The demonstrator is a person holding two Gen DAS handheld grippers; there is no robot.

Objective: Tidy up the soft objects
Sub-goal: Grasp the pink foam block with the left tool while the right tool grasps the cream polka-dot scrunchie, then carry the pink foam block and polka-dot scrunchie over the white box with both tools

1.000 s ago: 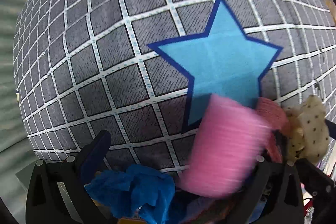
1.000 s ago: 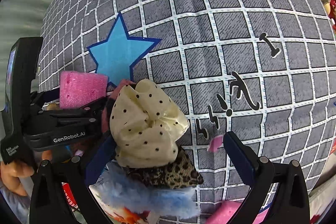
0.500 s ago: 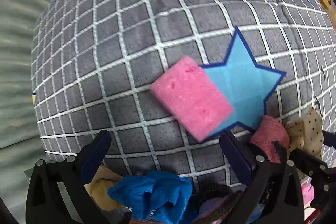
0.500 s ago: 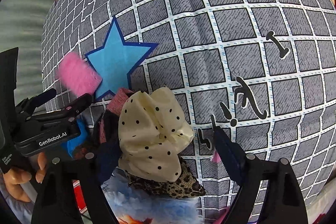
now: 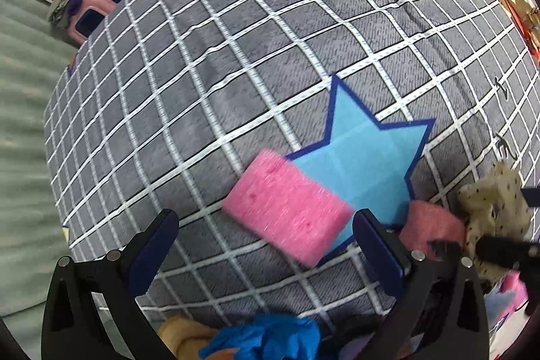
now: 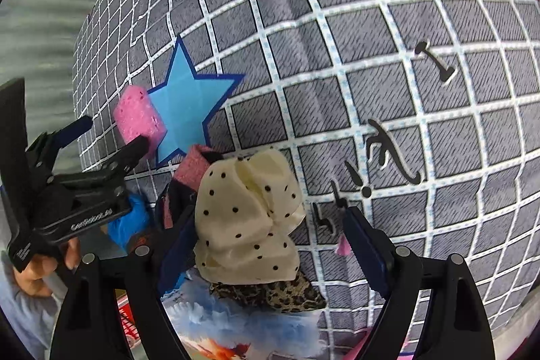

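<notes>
A pink sponge (image 5: 287, 208) lies on the grey checked blanket (image 5: 236, 63), overlapping the edge of a blue star patch (image 5: 364, 150). My left gripper (image 5: 266, 248) hangs open just above it, neither pad touching. In the right wrist view the sponge (image 6: 138, 117) sits past the left gripper (image 6: 108, 137). A cream polka-dot cloth (image 6: 246, 218) tops a heap of soft things. My right gripper (image 6: 270, 245) straddles it, open. The left finger is against the cloth's edge, while blanket shows between the cloth and the right finger.
The heap holds a reddish-pink knit piece (image 6: 194, 166), a blue cloth (image 5: 270, 336), a leopard-print cloth (image 6: 270, 292) and pale blue fluff (image 6: 209, 319). A pink scrap (image 6: 342, 247) lies by the right finger. A pink toy (image 5: 98, 2) sits beyond the blanket's far left edge.
The pink sponge has left the left gripper's jaws and come to rest by the blue star; that gripper has pulled back. The right gripper's jaws have narrowed around the polka-dot cloth.
</notes>
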